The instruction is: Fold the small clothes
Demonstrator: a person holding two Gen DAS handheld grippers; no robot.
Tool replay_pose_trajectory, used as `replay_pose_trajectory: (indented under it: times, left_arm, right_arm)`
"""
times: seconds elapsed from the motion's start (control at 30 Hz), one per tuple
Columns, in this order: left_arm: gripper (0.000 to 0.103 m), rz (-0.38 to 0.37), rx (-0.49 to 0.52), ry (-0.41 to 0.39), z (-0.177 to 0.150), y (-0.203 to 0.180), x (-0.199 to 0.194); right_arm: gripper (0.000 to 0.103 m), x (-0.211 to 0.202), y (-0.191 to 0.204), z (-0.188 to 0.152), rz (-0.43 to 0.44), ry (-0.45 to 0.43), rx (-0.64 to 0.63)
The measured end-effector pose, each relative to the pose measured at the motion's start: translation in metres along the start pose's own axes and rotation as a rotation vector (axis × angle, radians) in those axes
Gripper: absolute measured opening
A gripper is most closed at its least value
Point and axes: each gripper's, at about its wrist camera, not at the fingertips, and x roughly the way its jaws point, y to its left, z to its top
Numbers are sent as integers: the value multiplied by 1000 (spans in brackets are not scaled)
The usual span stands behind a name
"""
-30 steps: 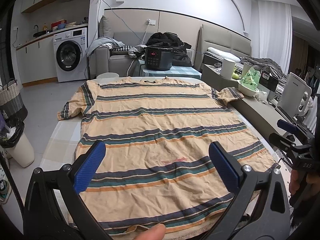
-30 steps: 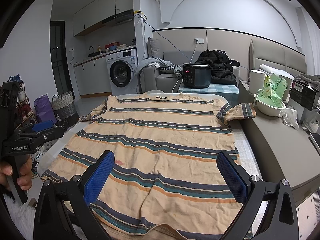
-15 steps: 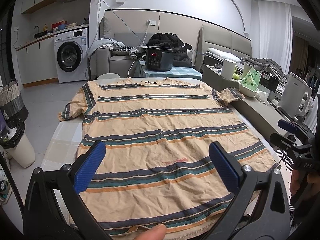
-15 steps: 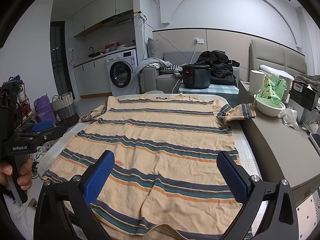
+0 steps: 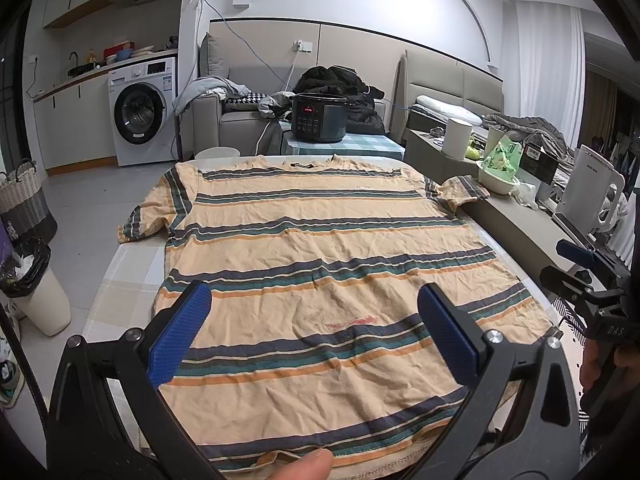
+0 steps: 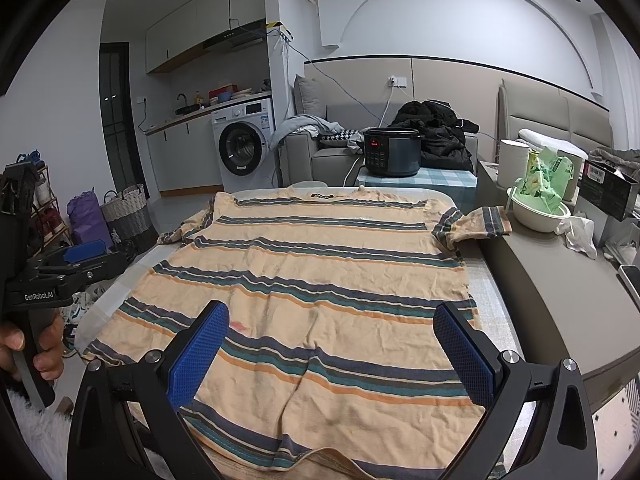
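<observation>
Shirt (image 5: 320, 264) lies flat on the counter (image 5: 128, 272), collar far and hem nearest you, running lengthwise away from both spread, empty claws, your left claw (image 5: 314, 328) and right claw (image 6: 330, 344) hovering level over its hem.

Striped T-shirt (image 6: 320, 280) spread flat on counter (image 6: 486, 300), collar at far end, right sleeve draped onto grey ledge (image 6: 560, 300). Right gripper (image 6: 332, 356) above hem, jaws wide apart, empty. Left gripper (image 6: 86, 256) at left edge, held by hand (image 6: 36, 352), off shirt.
</observation>
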Motion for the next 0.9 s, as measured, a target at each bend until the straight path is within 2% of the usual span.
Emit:
replay_pose_trajectory:
  times: [0.9]
  left_arm:
    - [102,1,-2,1,2,0,-2]
  right_arm:
    - [103,2,9,-3,1,10,-29]
